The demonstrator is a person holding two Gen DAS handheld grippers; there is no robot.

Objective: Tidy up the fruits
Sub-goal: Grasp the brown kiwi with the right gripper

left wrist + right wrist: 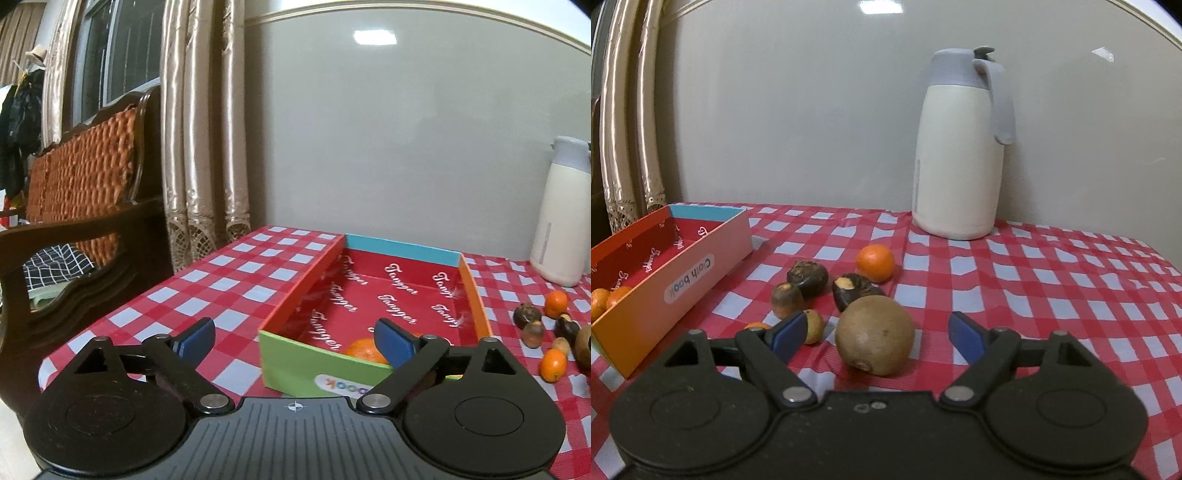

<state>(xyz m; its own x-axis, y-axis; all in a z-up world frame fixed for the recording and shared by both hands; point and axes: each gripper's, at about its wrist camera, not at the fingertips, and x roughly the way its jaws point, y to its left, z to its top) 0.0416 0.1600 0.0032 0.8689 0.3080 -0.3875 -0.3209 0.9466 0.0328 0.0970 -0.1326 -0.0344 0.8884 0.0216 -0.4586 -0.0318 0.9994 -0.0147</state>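
Left wrist view: left tongs (293, 341) spread wide, nothing between the pads, hovering at the near end of the box (284, 363). The box lies lengthwise on the checked surface (236, 280), open top, so it reads as the collection bin. One mandarin (364, 350) already sits inside against the near green wall, partly hidden behind the right pad; a sliver of orange further right could be a second, can't confirm from here. Loose fruit lies to the right of the box: two small mandarins (556, 303), dark chestnut-like pieces (527, 314), edge of something brown at the frame border. Thermos jug (559, 218) stands far right against the wall, out of the work lane. My read: the left side is parked by the box to steady it or wait, not reaching for anything.

Right wrist view: right tongs (879, 336) also wide open and empty. Kiwi (874, 335) lies on the surface right between the pads, not touched by either. That alignment looks like a pre-grasp, so the kiwi is likely the next pick. Behind it: two dark chestnut-like pieces (807, 275), a smaller brown one (786, 300), a small greenish-brown fruit (814, 326) just beside the left pad, a mandarin (875, 263) further back, and another orange bit (757, 326) mostly hidden by the left pad. The box is at left, two mandarins (607, 299) visible in its near end. The jug stands far back.

Risk: the left pad is crowded by the small fruit, so closing may nudge it. The kiwi is round and may roll if pinched off-centre.
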